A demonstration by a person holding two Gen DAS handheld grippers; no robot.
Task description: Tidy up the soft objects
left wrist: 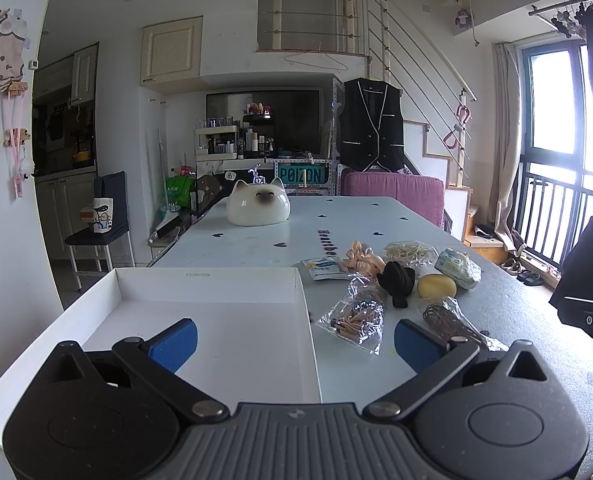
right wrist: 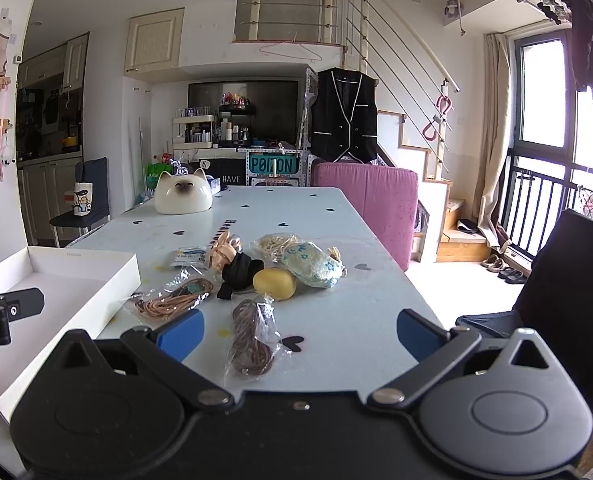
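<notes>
Your left gripper (left wrist: 295,338) hangs low over the desk (left wrist: 256,236) with its blue fingers (left wrist: 174,344) spread wide and nothing between them. One finger sits over the white tray (left wrist: 144,280), the other over the bare desk just right of the tray's wall.

Your right gripper (right wrist: 300,334) is likewise spread wide and holds nothing. Between its fingers, on the desk, lies a clear bag of dark brown cord (right wrist: 252,340).

The soft things are gathered in a loose cluster in the middle of the desk, to the right of the tray and none of them inside it. Nearest the tray is a clear bag of tan cord (right wrist: 172,300). Behind it lies a small white-and-blue packet (right wrist: 188,257). A black fabric piece (right wrist: 238,272) touches a yellow sponge-like lump (right wrist: 274,283), and just beside that is a blue floral cloth bundle (right wrist: 312,264). Farther back are a peach ribbon bundle (right wrist: 226,246) and a bag of pale, string-like loops (right wrist: 274,245); the view is too small to tell what these loops are.

A white cat-face ornament (right wrist: 182,196) stands at the far left of the desk, well apart from the cluster.
</notes>
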